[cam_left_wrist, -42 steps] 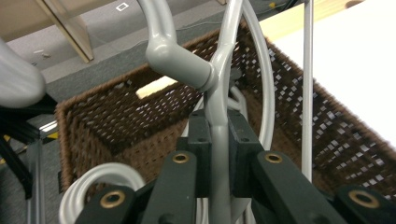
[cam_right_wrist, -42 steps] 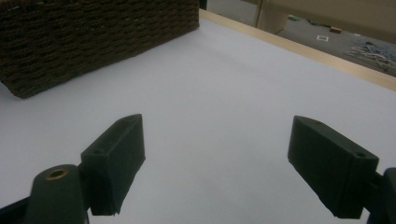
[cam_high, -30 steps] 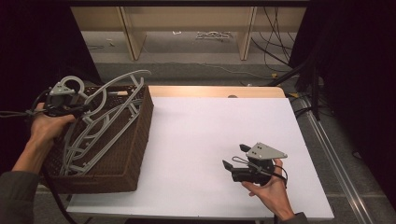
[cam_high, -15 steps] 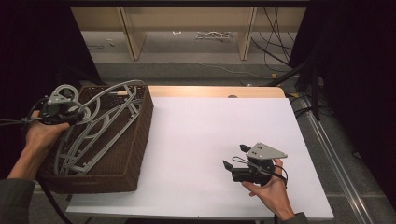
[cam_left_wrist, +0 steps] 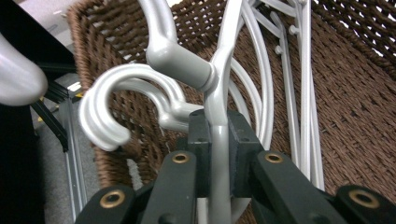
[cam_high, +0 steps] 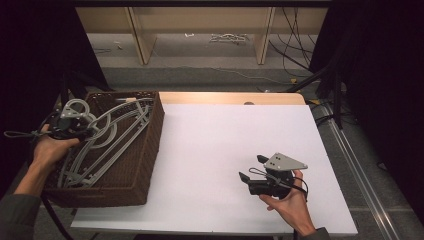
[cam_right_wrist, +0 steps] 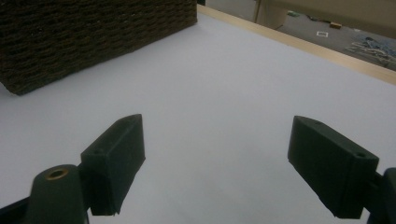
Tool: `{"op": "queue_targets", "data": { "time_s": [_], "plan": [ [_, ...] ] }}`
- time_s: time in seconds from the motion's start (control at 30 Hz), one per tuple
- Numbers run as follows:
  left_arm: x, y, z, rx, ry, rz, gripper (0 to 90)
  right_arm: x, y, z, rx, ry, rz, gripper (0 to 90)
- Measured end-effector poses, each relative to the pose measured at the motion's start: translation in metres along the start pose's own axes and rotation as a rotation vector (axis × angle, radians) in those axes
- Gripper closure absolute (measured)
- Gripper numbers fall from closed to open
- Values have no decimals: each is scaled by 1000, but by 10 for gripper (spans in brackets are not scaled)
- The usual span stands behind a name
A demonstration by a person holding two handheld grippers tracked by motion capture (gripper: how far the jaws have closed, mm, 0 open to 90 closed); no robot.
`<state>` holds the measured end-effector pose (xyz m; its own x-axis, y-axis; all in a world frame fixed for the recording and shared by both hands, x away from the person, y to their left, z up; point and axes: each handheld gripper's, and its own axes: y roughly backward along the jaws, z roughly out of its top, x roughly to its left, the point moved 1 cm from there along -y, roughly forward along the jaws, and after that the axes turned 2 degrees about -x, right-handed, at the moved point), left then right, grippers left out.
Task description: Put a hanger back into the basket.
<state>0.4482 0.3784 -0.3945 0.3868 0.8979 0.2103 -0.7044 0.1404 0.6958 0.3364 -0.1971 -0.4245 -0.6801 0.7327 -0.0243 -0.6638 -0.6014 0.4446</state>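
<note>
Since the earlier pictures the left gripper has sunk toward the basket, and the grey hangers it carries have come down with it: their frames, which stood tilted above the rim, now lie lower inside the basket, slanting from its near left corner to its far right corner. The right gripper has not moved. In the left gripper view the two pads pinch the thin neck of one hanger just below its hook, and more hooks bunch right beside it. The hooks hang over the basket's left wall, near the dark edge of the table, so there is little room on that side. The basket's woven walls close the hangers in on the other sides, and its right wall stands between them and the white tabletop. The right gripper rests in the hand near the front right of the table, its pads spread wide with nothing between them, well apart from the basket. A broad bare stretch of white top lies between the two. Beyond the far edge stand wooden legs and loose cables on the floor.
</note>
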Motion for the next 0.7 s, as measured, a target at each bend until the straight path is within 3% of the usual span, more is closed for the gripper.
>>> {"op": "queue_targets", "data": {
  "time_s": [0.23,0.47,0.63,0.7],
  "plan": [
    [0,-6,-5,18,31,-13,820,1,-1,0,4,1,2,198],
    [-5,-14,-7,55,8,-26,818,0,-1,-1,3,-1,4,199],
    [-4,-16,-8,71,26,-36,815,0,-1,-1,2,5,4,199],
    [-4,-16,-8,76,51,-37,807,0,-1,-1,3,5,3,199]
  ]
}}
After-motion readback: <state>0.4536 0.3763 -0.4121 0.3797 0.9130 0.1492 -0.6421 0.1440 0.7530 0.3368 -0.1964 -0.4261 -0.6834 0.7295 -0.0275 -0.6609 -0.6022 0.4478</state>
